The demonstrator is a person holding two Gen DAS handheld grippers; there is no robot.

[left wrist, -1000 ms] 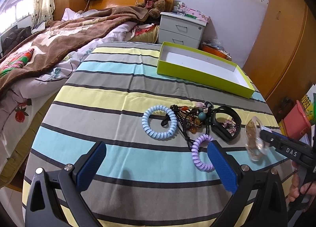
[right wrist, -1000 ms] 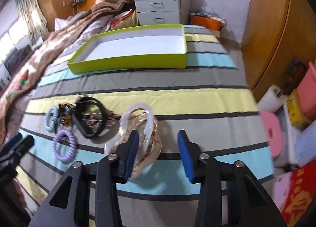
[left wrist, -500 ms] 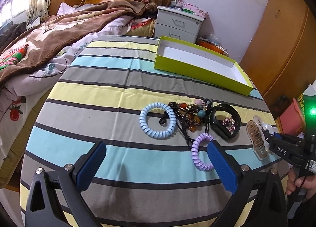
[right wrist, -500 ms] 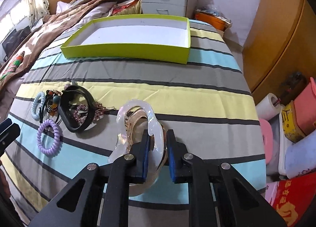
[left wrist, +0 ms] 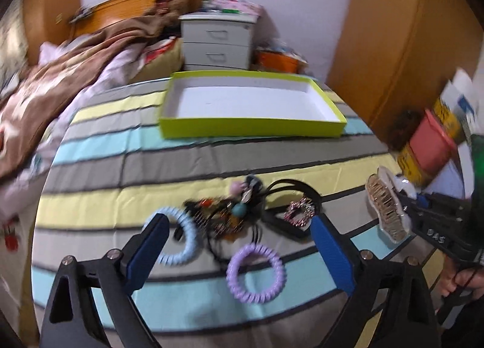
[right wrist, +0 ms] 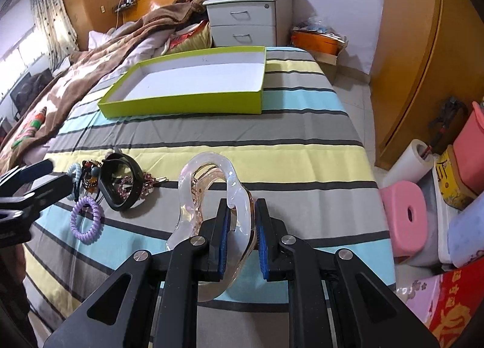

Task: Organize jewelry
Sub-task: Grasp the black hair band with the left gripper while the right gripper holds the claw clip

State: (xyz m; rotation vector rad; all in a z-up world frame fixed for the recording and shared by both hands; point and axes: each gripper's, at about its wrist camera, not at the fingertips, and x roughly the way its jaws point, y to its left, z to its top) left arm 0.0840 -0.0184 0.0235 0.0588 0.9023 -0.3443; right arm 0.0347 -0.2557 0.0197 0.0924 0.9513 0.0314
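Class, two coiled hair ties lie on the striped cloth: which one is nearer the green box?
The pale blue coil; the purple coil lies closer to the cameras, farther from the green box.

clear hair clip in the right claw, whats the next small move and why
Probably carry the clear hair clip forward toward the green box and release it over the white floor. The right claw is shut on the clip and holds it above the striped cloth, and the box looks empty. The left claw is open over the purple coil tie, holding nothing.
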